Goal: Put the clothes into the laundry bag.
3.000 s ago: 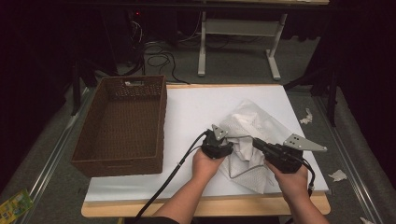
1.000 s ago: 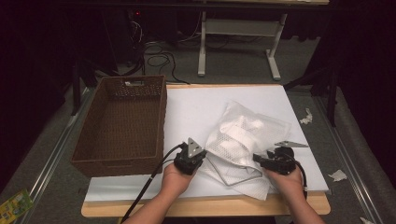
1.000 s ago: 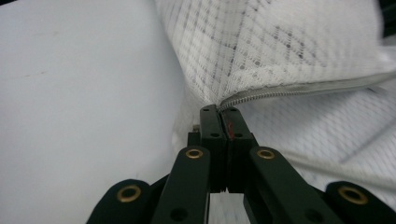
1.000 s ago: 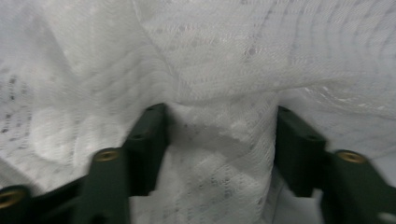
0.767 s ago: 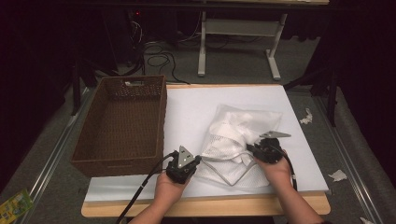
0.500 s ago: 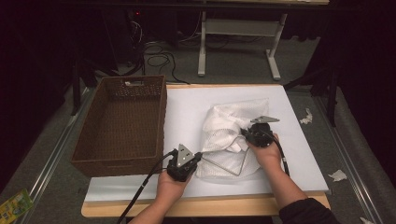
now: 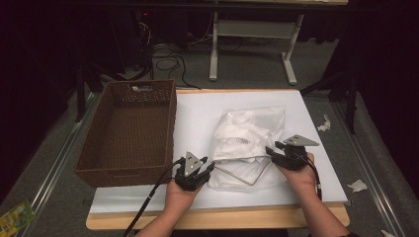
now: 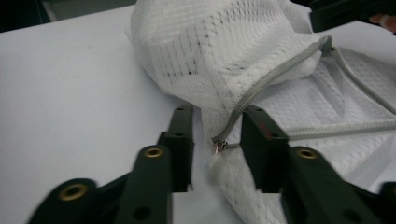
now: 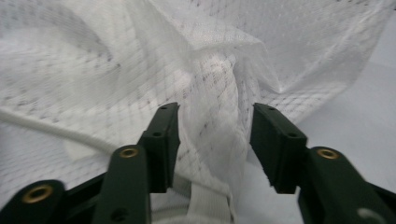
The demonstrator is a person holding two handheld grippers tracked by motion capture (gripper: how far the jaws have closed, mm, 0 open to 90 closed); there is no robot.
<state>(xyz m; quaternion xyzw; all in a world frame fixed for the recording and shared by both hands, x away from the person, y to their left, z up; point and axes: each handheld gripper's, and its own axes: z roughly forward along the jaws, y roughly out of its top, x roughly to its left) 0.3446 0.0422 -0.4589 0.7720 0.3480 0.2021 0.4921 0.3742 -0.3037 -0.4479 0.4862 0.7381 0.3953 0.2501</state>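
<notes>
The left claw (image 8: 217, 149) has just been opening, its jaws now apart around the grey zipper end (image 8: 219, 142) of the white mesh laundry bag (image 7: 249, 143) without pressing it. The right claw (image 9: 212, 144) has also just been opening — a bunched fold of mesh stands between its jaws, not clenched. The bag lies on the white table (image 7: 197, 111), long axis running away from the person, folded more compactly than a second ago. A brown wicker basket (image 7: 129, 131) sits left of it — nothing stands between.
</notes>
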